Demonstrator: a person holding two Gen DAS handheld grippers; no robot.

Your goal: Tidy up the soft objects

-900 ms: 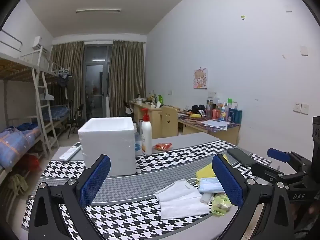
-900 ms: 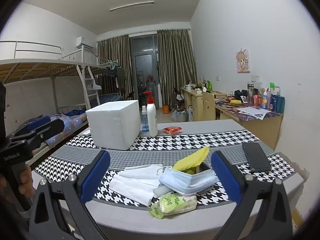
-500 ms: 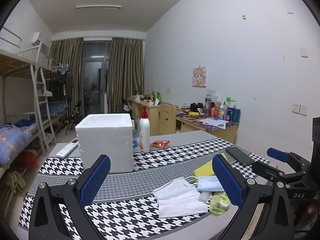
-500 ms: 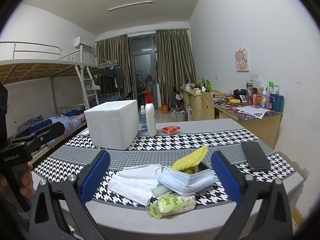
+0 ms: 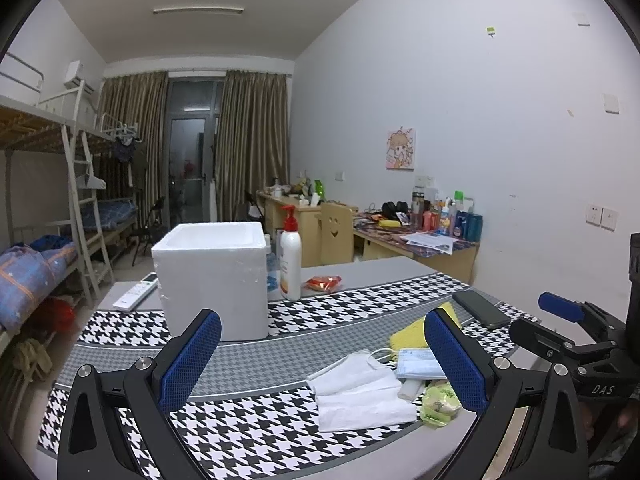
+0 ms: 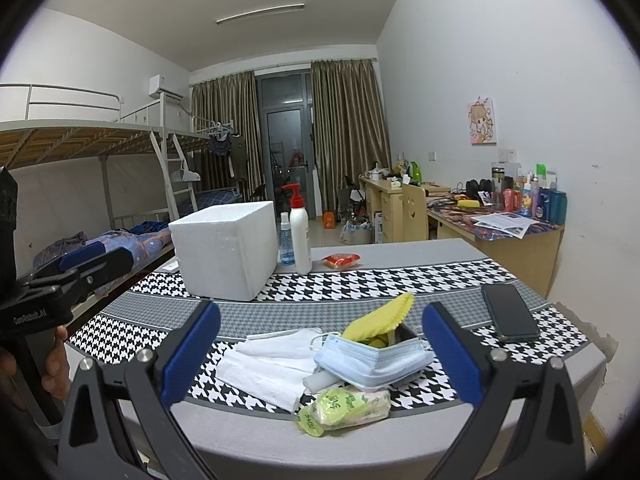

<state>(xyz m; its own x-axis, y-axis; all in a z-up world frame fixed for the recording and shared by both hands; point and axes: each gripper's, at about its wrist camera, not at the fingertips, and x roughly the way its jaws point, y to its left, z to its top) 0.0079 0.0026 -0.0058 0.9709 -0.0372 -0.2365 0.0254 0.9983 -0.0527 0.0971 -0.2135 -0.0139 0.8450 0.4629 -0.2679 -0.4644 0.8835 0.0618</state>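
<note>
A heap of soft things lies near the table's front edge: white masks (image 6: 272,364) (image 5: 360,392), a blue face mask (image 6: 372,360) (image 5: 418,364), a yellow cloth (image 6: 380,316) (image 5: 412,330) and a green wipes pack (image 6: 348,406) (image 5: 440,402). A white foam box (image 5: 216,276) (image 6: 226,250) stands open-topped further back on the left. My left gripper (image 5: 322,362) is open and held above the near edge, left of the heap. My right gripper (image 6: 320,358) is open too, its fingers framing the heap from in front, apart from it.
A black phone (image 6: 508,312) (image 5: 480,308) lies on the right of the houndstooth cloth (image 6: 360,280). Beside the box stand a pump bottle (image 6: 300,232), a small spray bottle (image 6: 286,240) and a red packet (image 6: 340,260). A remote (image 5: 136,292) lies left of the box.
The left wrist view has swung slightly, so the foam box and heap sit a little further left and lower. The right view is nearly unchanged. Both grippers stay wide open.
</note>
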